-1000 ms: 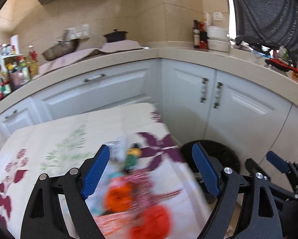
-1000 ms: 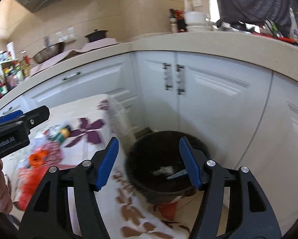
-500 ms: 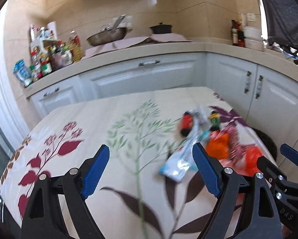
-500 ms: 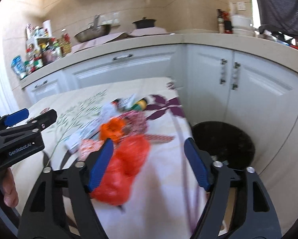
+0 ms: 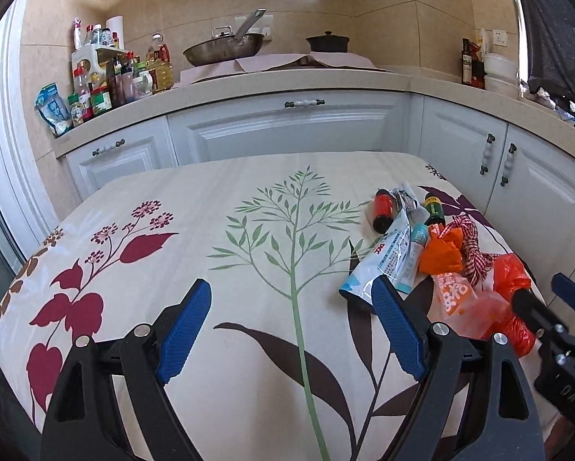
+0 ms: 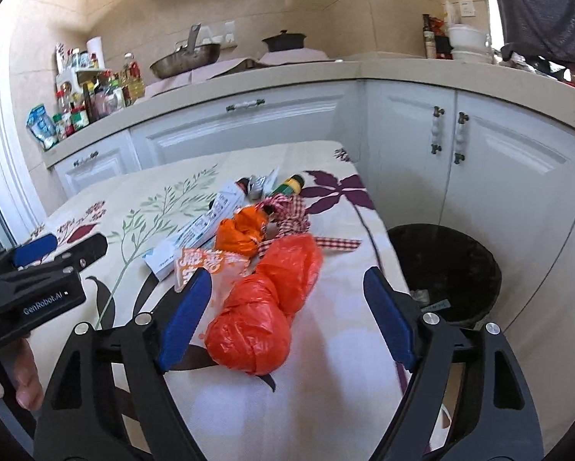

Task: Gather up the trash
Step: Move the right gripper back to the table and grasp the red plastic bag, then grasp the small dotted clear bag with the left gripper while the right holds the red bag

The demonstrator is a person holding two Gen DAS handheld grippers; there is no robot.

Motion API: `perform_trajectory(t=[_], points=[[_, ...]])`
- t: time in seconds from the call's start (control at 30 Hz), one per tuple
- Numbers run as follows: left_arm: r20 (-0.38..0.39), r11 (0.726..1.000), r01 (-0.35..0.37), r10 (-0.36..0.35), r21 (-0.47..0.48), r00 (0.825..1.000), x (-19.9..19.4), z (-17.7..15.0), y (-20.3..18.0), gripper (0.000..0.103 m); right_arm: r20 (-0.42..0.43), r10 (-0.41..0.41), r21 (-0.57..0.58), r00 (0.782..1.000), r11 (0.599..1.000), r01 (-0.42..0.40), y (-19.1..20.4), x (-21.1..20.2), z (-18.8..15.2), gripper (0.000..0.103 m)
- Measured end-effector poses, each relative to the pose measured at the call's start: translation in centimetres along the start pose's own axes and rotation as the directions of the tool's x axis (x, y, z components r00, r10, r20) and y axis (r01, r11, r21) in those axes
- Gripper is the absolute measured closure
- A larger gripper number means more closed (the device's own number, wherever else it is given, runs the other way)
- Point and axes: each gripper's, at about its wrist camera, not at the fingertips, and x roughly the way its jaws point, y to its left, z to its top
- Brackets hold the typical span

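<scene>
Two claws: both stood wide apart and held nothing.
Right claw (image 6: pixel 287 315): hovered just short of the red plastic bag (image 6: pixel 268 307), which lay between the lines of its blue pads, nearer the left pad than the right.
Left claw (image 5: pixel 291 330): hung over bare patterned cloth, with the trash off to its right and slightly ahead.
Trash pile: sat near the right edge of the surface (image 6: pixel 164 192); besides the red bag it held an orange wrapper (image 6: pixel 241 234), a white-and-blue packet (image 6: pixel 202 226), a checked ribbon (image 6: pixel 291 211) and two small bottles at the far end.
Bag long axis: ran from the near-left knot up and away to the right, roughly along the right claw's line of reach, so the pads would close across its narrow width.
Bin (image 6: pixel 444 269): stood on the floor just beyond the right edge of the surface, to the right of the right claw, with a few scraps inside.
Nearer claw: the right, in my judgement, both to the bag and to the bin.
Risk: the thin bag appeared soft and could slip or drag the neighbouring printed wrapper (image 6: pixel 199 265), which it touched.
</scene>
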Motion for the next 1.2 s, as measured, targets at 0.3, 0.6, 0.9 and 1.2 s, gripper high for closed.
perform_trajectory(t=[0.3, 0.6, 0.9, 1.2], points=[[-0.006, 1.000, 0.024, -0.024, 0.006, 1.000, -0.1, -0.4, -0.4, 0.020, -0.045, 0.021, -0.021, 0.999, 1.000, -0.022, 0.4, 0.9, -0.3, 0.036], [-0.009, 0.999, 0.044, -0.044, 0.005, 0.999, -0.2, -0.4, -0.7, 0.020, -0.068, 0.074, -0.023, 0.995, 0.997, -0.076, 0.9, 1.2, -0.4, 0.043], [-0.014, 0.997, 0.071, -0.071, 0.003, 0.997, -0.3, -0.4, -1.3, 0.020, -0.086, 0.136, -0.053, 0.987, 0.989, -0.141, 1.7, 1.1, -0.5, 0.072], [-0.013, 0.993, 0.115, -0.115, 0.001, 0.993, -0.7, -0.4, -2.4, 0.020, -0.062, 0.113, -0.040, 0.992, 0.992, -0.116, 0.4, 0.1, -0.3, 0.074]])
